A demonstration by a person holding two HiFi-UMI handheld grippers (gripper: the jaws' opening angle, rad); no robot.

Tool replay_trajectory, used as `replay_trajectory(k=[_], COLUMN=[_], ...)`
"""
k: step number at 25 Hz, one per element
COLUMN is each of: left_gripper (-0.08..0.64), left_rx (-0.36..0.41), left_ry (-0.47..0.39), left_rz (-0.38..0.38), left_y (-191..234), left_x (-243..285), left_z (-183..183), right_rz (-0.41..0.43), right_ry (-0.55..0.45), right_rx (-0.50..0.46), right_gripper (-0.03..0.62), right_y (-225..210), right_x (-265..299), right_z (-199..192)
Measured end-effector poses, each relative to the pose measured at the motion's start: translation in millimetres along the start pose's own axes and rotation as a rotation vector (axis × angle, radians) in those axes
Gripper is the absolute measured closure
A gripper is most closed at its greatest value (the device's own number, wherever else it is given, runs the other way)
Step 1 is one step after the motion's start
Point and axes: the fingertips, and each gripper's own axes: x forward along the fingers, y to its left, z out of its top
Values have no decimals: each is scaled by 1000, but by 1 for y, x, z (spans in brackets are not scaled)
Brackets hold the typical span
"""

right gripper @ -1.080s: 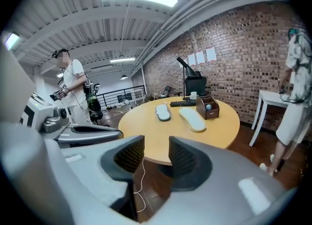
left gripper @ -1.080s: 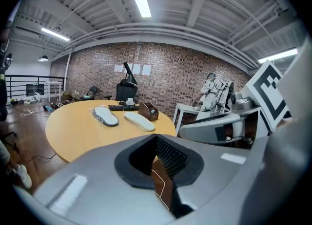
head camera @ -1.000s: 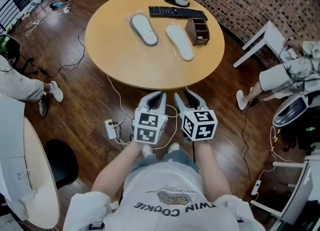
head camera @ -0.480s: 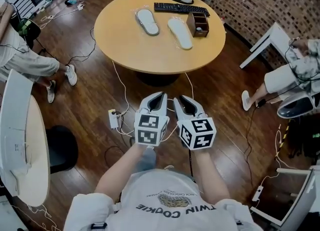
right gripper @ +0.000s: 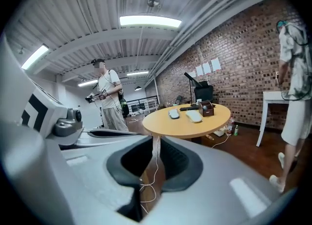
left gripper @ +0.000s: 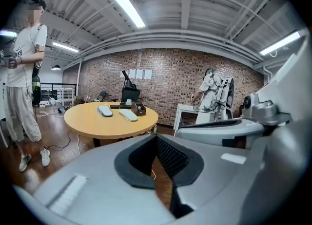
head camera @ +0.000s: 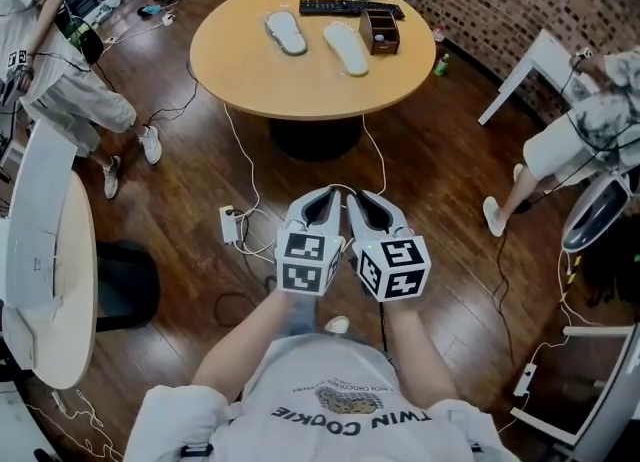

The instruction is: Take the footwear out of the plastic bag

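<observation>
Light, floppy-looking slippers (head camera: 287, 33) in a slick plastic bag (head camera: 345, 48), lying flat on the round table (head camera: 300, 90). Probably best pinching loose film, then a heel. Well short of that table: left gripper (head camera: 322, 198) jaws together, right gripper (head camera: 358, 200) just closing to a slit, empty.

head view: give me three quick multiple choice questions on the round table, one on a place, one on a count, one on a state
1. Where on the round table does the keyboard lie?
A. at the far edge
B. at the near edge
C. in the middle

2. How many slippers are on the table?
A. one
B. two
C. four

3. How do the slippers lie?
A. stacked
B. flat, side by side, apart
C. standing on edge

Answers:
1 A: the keyboard sits beyond both slippers, along the far rim.
2 B: two pale slippers show on the table and no more.
3 B: each lies flat, and a strip of bare tabletop shows between them.
</observation>
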Motion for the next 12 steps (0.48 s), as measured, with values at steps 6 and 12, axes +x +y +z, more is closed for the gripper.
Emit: replay_trajectory(k=[6, 12], left_gripper=[557, 557], left_rx=[8, 26], left_ry=[-15, -37], left_rz=[-3, -9], left_y=[-25, -54], left_x=[-17, -33], left_z=[-4, -6], right_rz=[-9, -15], right_ry=[-19, -31], right_rx=[-13, -23], right_gripper=[543, 543], right_y=[3, 2], right_x=[-30, -60], right_z=[-4, -11])
